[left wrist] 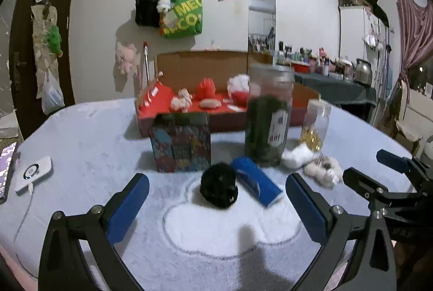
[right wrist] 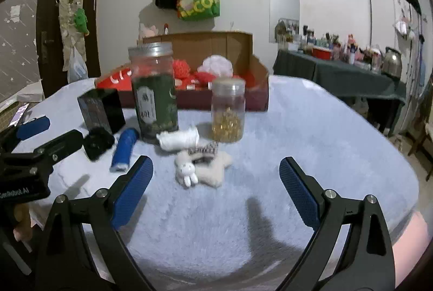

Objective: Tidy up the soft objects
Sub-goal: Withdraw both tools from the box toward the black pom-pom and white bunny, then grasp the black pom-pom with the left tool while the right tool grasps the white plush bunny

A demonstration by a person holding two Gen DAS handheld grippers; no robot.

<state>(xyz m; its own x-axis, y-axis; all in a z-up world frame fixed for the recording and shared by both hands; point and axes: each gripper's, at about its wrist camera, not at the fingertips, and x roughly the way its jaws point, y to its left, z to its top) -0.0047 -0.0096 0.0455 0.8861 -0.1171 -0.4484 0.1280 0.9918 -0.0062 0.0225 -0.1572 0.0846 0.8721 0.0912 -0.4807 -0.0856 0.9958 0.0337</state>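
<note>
Both jaws wide, black pompom [left wrist: 218,187] between left pair, blue roll [left wrist: 255,184] lying diagonally beside it.

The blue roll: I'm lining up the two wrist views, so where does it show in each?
Left wrist: the blue roll lies centre-right, just right of the black fuzzy ball.
Right wrist: the blue roll lies left of centre, right of the black fuzzy ball.
Shared landmark: the tall green-filled jar stands just behind it.

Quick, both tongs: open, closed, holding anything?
Left tongs: open, empty, black pompom lying between the fingers.
Right tongs: open, empty, near the white bunny plush.
</note>
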